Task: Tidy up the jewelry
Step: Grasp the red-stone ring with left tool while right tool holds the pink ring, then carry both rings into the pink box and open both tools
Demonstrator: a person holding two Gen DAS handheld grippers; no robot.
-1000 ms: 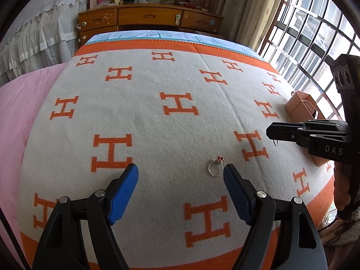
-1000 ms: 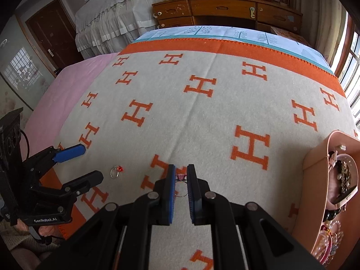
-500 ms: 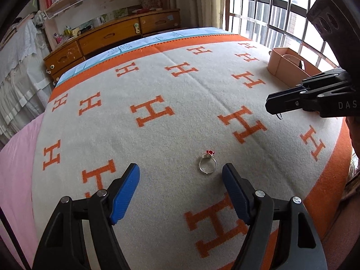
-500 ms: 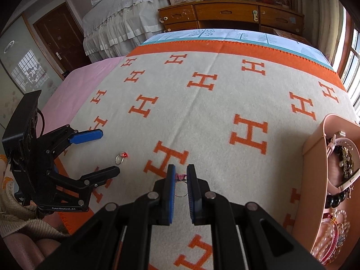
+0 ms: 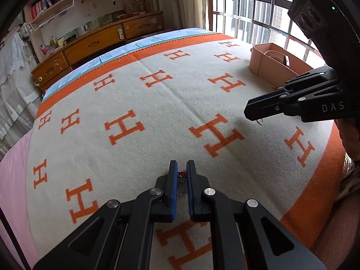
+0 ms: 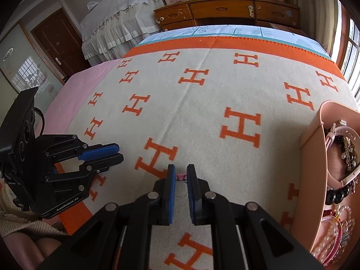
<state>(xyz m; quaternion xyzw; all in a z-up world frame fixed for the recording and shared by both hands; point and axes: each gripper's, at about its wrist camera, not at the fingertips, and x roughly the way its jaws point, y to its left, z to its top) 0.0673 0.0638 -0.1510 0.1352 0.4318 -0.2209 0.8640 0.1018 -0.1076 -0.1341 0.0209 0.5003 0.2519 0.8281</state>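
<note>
A bedroom, and everything plays out on a cream wool blanket with orange H letters and an orange border spread over the bed.

Left wrist view first. A long wooden dresser runs across the upper left, a barred window fills the upper right. Bottom centre, the left gripper is clamped on a small silver ring with a red stone: the stone peeks out between the blue pads, the silver band hangs just below it, right at the blanket. At the right edge, the right gripper reaches in from the side, closed, with a thin wire loop dangling under its tip. Behind it, upper right, sits a peach-pink open organizer box on the blanket.

Over to the right wrist view. Dresser along the top, a dark brown door at the upper left. Bottom centre, the right gripper pinches a small ring with a pink ornament, its fine wire hoop showing between the fingers. Lower left, the left gripper lies low over the blanket, blue pad and black finger drawn together; the ring it holds cannot be made out here. Along the right edge, the organizer box holds bead bracelets, dark beads and pearls.
</note>
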